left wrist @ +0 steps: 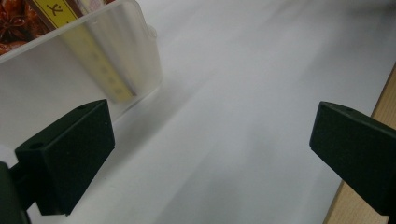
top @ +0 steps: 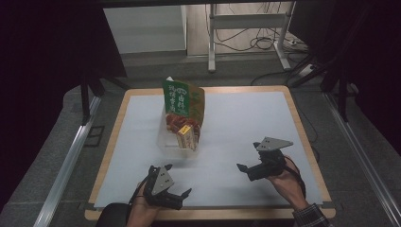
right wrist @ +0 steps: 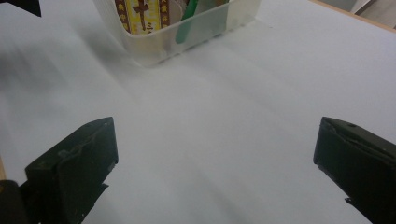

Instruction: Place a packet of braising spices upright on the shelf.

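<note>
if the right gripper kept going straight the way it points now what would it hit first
Probably the clear plastic bin of packets: it sits ahead, slightly left of centre, with bare white table cover before it. The right gripper has open, empty jaws. Depth is uncertain.

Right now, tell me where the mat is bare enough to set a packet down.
Free: the white mat between the clear bin and the table's right wooden edge, and the strip between the left tongs and right tongs. Crowded: the bin, stuffed with a green bag and small boxes.

Bare white counter [top: 236, 123] lies open between both hand-held grippers and the clear plastic bin [top: 166, 138] (tall green bag [top: 182, 98] inside), the sole obstacle.
</note>
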`<control>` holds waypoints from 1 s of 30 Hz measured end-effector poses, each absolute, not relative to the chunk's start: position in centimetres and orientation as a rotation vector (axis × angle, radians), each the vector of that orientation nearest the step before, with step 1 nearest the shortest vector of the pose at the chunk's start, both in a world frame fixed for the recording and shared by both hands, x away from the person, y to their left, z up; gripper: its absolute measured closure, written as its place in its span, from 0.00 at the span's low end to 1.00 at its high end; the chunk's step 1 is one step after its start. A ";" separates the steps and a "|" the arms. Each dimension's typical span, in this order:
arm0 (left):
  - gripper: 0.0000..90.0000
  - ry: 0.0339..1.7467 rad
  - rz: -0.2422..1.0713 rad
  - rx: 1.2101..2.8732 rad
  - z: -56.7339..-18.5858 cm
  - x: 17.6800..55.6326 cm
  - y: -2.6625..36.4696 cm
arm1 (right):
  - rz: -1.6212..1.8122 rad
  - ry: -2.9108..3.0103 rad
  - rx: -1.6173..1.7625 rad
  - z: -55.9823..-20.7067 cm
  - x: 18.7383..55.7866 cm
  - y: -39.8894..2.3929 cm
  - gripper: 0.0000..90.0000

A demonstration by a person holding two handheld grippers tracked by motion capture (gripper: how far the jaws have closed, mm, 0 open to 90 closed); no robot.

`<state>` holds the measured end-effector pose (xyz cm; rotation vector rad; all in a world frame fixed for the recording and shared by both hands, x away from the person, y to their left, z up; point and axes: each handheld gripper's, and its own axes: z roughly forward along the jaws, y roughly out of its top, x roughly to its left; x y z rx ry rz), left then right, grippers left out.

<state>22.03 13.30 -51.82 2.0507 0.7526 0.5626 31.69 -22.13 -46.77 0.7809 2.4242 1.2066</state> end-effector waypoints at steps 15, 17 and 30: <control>0.00 0.764 0.563 2.044 -51.9 22.1 13.3 | 1.214 2.366 0.831 -46.9 30.1 -25.1 0.00; 0.00 0.766 0.565 2.042 -51.9 22.1 13.3 | 1.209 2.360 0.841 -46.9 29.9 -25.5 0.00; 0.00 0.768 0.561 2.049 -51.9 22.1 13.3 | 1.158 2.321 0.888 -47.9 28.8 -27.9 0.00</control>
